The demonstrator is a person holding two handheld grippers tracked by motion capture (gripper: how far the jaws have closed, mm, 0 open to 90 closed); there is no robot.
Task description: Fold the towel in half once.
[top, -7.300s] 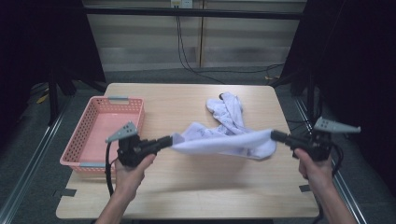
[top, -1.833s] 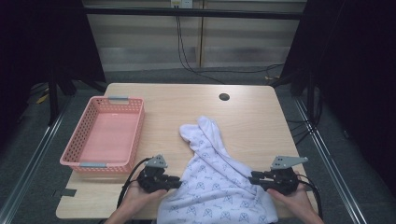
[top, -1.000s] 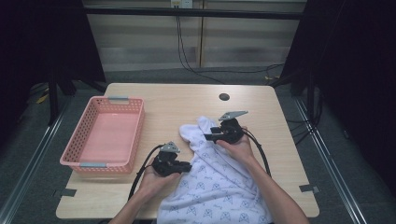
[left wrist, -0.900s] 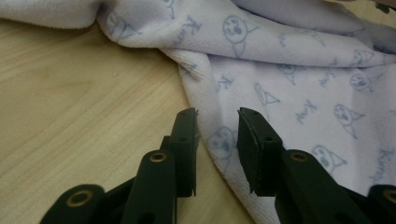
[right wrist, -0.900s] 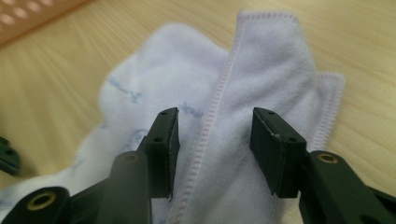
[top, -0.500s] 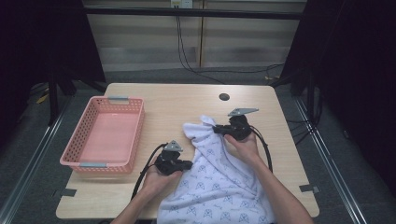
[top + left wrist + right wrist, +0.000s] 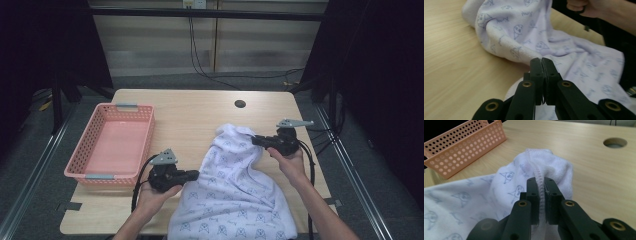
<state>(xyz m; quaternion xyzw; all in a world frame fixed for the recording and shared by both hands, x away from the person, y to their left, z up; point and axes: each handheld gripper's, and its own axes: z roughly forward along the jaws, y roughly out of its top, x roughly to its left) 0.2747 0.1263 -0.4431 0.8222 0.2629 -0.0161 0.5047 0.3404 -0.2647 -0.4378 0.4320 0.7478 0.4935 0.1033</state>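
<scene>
Left tongs (image 7: 196,174): pressed together on the left edge of the towel (image 7: 235,195) — they have just been closing, cloth between them.
Right tongs (image 7: 255,141): pinching the stitched hem at the far bunched corner — also just closed on it, where a second ago they stood spread.
Towel: on the worktop (image 7: 200,110), near end draped over the front edge.
Basket (image 7: 90,150): pink, left, nothing inside.
Meaning: both grips look set — likely ready to lift and fold or spread.

White towel (image 7: 235,195) with small blue printed figures, rumpled on the bench's (image 7: 200,112) near right part, stitched hem bunched upward.
</scene>
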